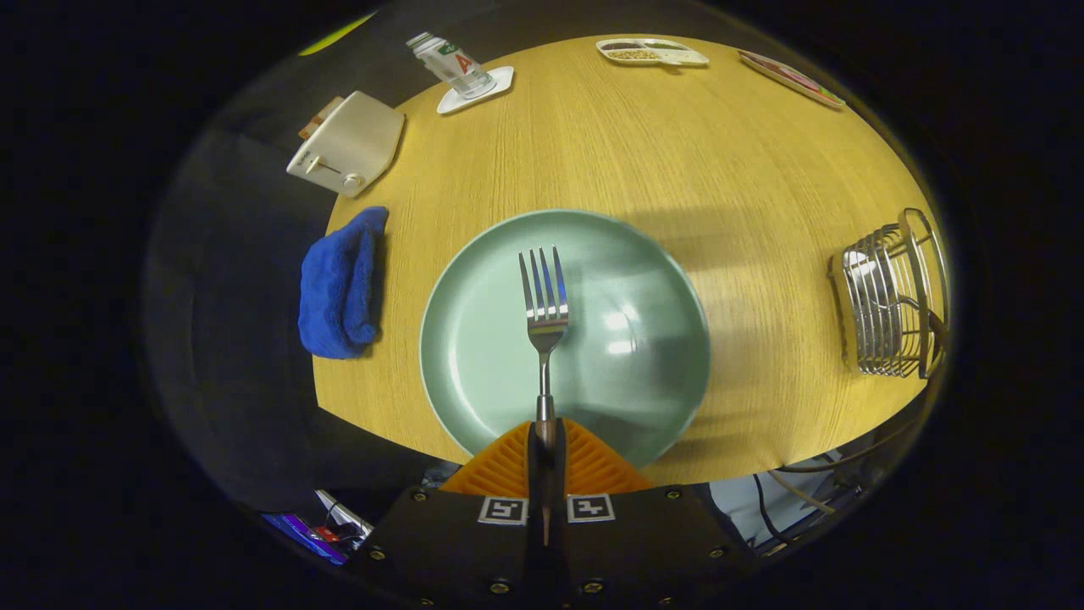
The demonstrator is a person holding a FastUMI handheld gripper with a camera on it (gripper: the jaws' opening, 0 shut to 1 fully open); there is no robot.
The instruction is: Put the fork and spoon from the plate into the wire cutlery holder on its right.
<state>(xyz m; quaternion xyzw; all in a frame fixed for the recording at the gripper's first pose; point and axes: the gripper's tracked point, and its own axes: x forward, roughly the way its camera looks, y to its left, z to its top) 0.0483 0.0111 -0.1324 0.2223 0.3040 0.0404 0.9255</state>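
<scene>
My claw [546,440] at bottom centre is clenched on the fork [544,313], both fingers pinching its handle, tines pointing up the frame over the middle of the green plate [474,364]. Wire cutlery holder [889,296] sits at the right edge on the wooden table [677,144], well apart from the plate. Blue cloth [339,288] centre left, toaster [347,144] upper left, glass [453,63] on a coaster at the top.
</scene>
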